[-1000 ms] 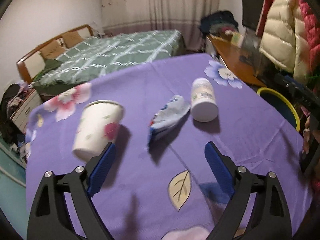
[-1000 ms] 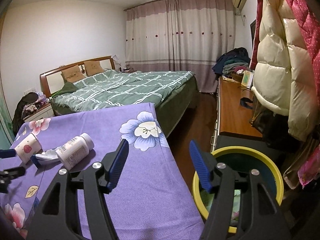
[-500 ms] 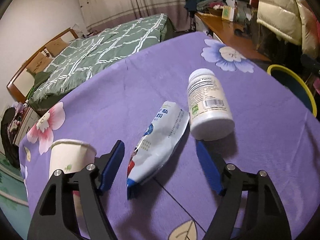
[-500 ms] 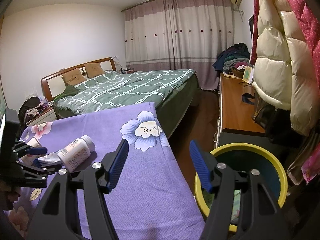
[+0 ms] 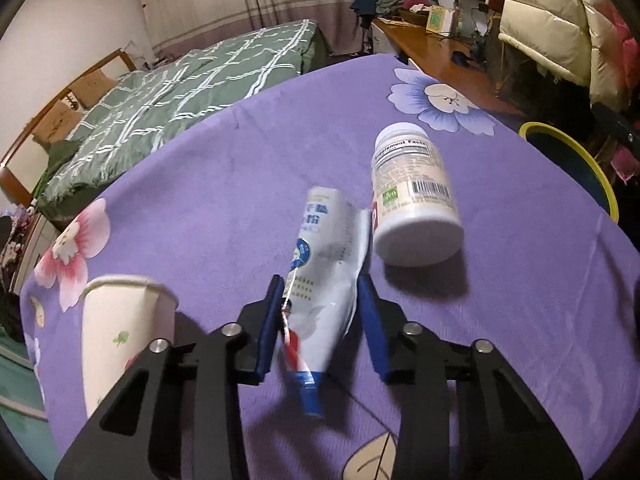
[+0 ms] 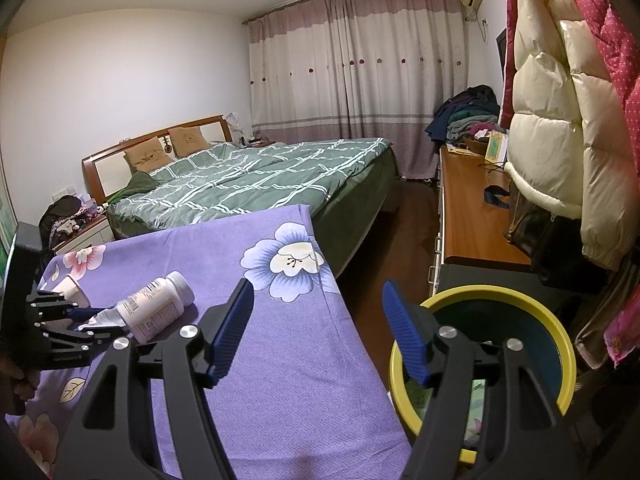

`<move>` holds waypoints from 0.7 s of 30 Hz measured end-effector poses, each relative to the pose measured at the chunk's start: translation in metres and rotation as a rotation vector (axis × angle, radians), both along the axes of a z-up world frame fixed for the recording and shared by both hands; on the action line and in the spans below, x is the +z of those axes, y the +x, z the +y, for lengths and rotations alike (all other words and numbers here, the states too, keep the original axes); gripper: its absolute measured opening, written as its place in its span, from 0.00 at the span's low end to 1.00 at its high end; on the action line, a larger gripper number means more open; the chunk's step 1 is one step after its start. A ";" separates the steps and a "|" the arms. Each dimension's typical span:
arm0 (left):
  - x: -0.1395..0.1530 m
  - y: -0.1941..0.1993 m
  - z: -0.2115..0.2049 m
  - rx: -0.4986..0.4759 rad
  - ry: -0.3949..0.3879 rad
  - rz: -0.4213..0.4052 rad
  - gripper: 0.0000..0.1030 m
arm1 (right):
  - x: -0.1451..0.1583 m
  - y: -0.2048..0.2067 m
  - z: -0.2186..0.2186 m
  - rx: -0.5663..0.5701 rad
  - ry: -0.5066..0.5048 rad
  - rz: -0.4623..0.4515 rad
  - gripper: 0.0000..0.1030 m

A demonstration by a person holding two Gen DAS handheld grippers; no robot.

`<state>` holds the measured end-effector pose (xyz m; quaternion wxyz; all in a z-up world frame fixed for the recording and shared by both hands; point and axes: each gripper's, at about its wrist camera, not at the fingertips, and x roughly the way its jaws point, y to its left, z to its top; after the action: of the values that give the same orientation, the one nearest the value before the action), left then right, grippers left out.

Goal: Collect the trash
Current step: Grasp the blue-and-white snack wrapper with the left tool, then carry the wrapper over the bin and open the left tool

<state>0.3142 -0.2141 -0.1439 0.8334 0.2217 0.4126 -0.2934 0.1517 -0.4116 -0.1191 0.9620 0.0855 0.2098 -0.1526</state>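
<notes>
standing at lower left of the left wrist view, a paper cup [image 5: 120, 328] rises just beside the left gripper [image 5: 320, 308], whose blue jaws are closing on a crumpled white and blue wrapper [image 5: 324, 264] lying on the purple cloth [image 5: 224, 184] at frame centre; the pads press its sides. just right of the wrapper a white bottle [image 5: 412, 200] lies on its side, touching its edge. a yellow-rimmed bin [image 5: 580, 160] sits at the right edge. in the right wrist view, the right gripper [image 6: 316, 320] hangs open and empty at lower centre, between the cloth and the bin [image 6: 560, 344] at lower right. a green bed [image 6: 256, 184] lies beyond, a wooden desk [image 6: 468, 216] at right.
</notes>
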 end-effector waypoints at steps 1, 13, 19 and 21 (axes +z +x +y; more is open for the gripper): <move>0.001 -0.001 0.003 0.009 -0.006 0.005 0.29 | 0.000 0.000 0.000 0.000 0.000 0.000 0.62; 0.033 -0.052 0.039 0.094 -0.091 -0.027 0.29 | -0.001 -0.003 0.001 0.002 0.008 -0.008 0.62; 0.065 -0.080 0.024 0.050 -0.144 -0.036 0.29 | 0.018 -0.030 -0.015 -0.030 0.023 -0.052 0.62; 0.074 -0.087 0.010 0.020 -0.160 -0.038 0.29 | 0.025 -0.049 -0.024 -0.057 0.009 -0.065 0.62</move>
<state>0.2267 -0.2045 -0.0701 0.8590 0.1558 0.3743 -0.3127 0.1029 -0.4355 -0.0943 0.9631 0.1007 0.1765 -0.1763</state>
